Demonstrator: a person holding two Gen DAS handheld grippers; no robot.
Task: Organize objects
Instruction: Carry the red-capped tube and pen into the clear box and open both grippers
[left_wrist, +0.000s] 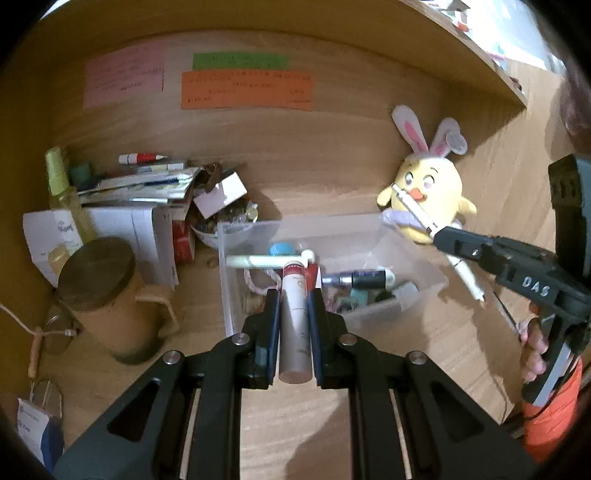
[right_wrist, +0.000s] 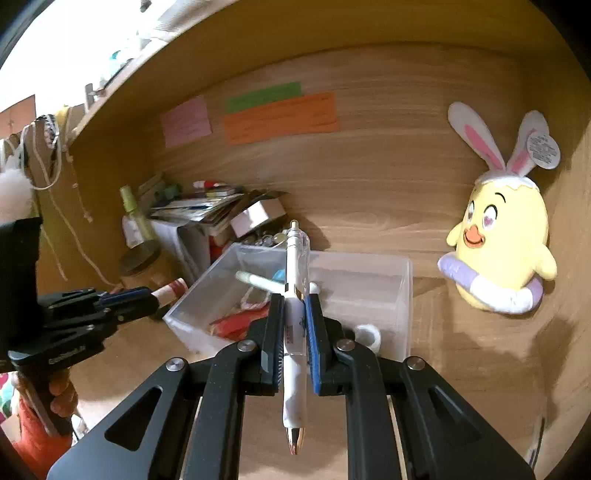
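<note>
My left gripper (left_wrist: 293, 291) is shut on a white tube with a red cap end (left_wrist: 294, 317), held at the near rim of a clear plastic box (left_wrist: 424, 284). The box holds a pale marker (left_wrist: 266, 261), a black and silver item (left_wrist: 360, 277) and other small things. My right gripper (right_wrist: 294, 297) is shut on a white pen (right_wrist: 295, 332) with a gold tip, over the same box (right_wrist: 402, 295). The right gripper also shows in the left wrist view (left_wrist: 439, 236), with the pen (left_wrist: 413, 210). The left gripper shows in the right wrist view (right_wrist: 147, 295).
A yellow chick plush with bunny ears (right_wrist: 502, 240) leans on the back wall at the right. At the left stand a lidded tan mug (left_wrist: 110, 295), a yellow-green bottle (left_wrist: 61, 181), stacked papers and boxes (left_wrist: 140, 184) and a bowl of small things (left_wrist: 225, 221). Coloured notes (left_wrist: 246, 90) hang on the back wall.
</note>
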